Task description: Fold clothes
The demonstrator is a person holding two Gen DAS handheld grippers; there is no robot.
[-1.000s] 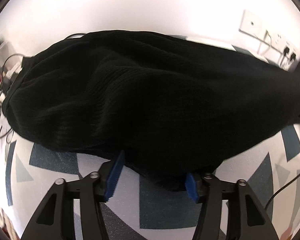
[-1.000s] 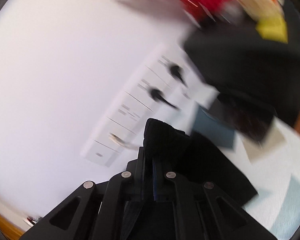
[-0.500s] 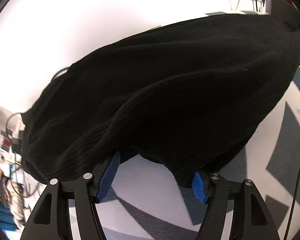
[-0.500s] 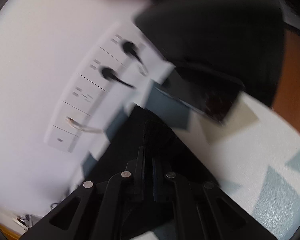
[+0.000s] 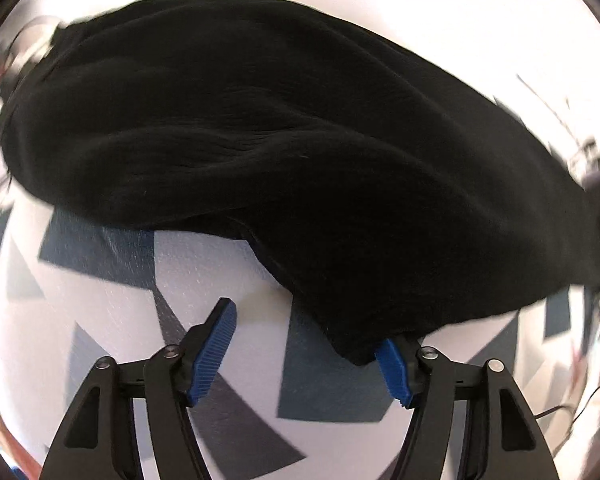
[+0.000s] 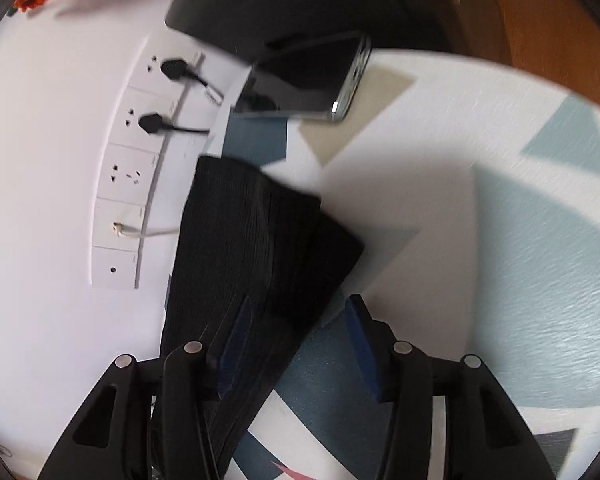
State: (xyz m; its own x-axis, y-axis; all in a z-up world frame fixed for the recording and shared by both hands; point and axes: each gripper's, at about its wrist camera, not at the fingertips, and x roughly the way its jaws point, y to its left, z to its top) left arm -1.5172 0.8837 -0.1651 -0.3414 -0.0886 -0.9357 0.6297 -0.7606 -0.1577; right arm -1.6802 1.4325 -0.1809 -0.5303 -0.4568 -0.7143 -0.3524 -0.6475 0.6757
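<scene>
Nearest the sweater [image 5: 300,152], my left gripper [image 5: 312,344] is spread, its right pad under the hem. My right gripper [image 6: 300,344] gapes too, fabric draped between its fingers. Beyond the sweater lies a phone [image 6: 308,80], by wall sockets [image 6: 136,168].

The bench [image 5: 204,276] wears a white cover with blue and grey shapes. A black garment [image 5: 300,152] lies on it beyond the fingers [image 5: 216,344]. A phone [image 6: 308,80] rests far ahead of the fingers.

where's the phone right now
In the right wrist view the phone lies at the upper centre on the patterned table, by the wall sockets and beyond the black garment.
</scene>
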